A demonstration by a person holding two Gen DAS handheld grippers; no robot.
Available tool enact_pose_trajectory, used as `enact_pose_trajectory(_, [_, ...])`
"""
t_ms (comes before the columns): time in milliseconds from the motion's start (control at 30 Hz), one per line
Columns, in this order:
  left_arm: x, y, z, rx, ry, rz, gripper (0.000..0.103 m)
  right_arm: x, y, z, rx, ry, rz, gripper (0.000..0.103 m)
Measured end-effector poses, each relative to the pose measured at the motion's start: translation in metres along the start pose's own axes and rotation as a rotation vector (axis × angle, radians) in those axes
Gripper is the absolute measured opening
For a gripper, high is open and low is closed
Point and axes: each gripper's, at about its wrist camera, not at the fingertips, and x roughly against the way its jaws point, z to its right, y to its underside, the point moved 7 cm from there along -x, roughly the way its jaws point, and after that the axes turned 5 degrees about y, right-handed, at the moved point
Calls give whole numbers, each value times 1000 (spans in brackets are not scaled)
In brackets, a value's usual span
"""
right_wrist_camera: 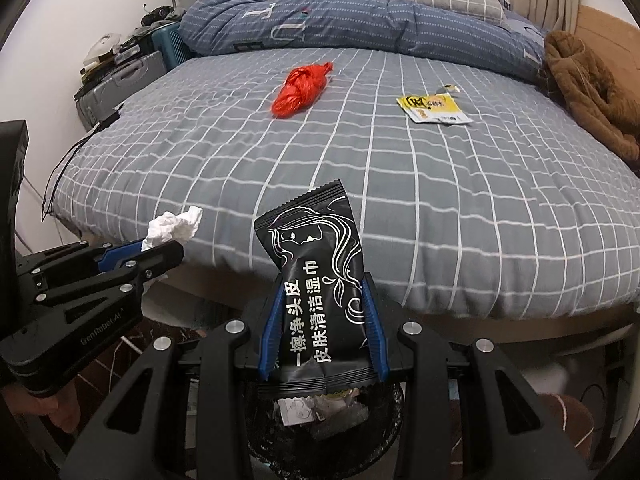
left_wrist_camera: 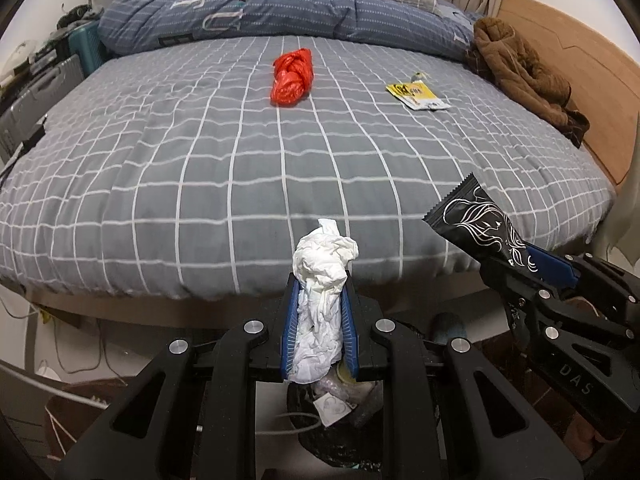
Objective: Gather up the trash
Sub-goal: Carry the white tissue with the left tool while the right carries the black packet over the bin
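My left gripper (left_wrist_camera: 319,280) is shut on a crumpled white tissue (left_wrist_camera: 320,272), held off the near edge of the bed; the same tissue (right_wrist_camera: 174,228) shows at left in the right wrist view. My right gripper (right_wrist_camera: 322,284) is shut on a black wet-wipe packet (right_wrist_camera: 316,272) with white line art, also seen as the packet (left_wrist_camera: 476,220) at right in the left wrist view. Below both grippers stands a black-lined trash bin (right_wrist_camera: 384,428) holding scraps. On the grey checked bed lie a red plastic bag (left_wrist_camera: 292,78) and a yellow sachet (left_wrist_camera: 418,94).
A blue quilt (left_wrist_camera: 260,8) and pillow lie across the bed's far side. A brown coat (left_wrist_camera: 520,68) sits by the wooden headboard (left_wrist_camera: 580,68) at right. Suitcases and clutter (left_wrist_camera: 48,76) line the left wall. Cables hang under the bed's near edge.
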Motion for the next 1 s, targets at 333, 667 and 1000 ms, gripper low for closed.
enact_pose_trajectory(333, [2,31,3,13,4,-49,19,-1,33,-4,-12,-8,-69,35])
enact_pose_trajectory(667, [-29,65,-2,55,27,-159,19,-32,73,6,-66,22,-208,35])
enact_pose_trajectory(1000, [-75,79,-8,58,12,-244,19,-74,99,13,-101,11,-331,35])
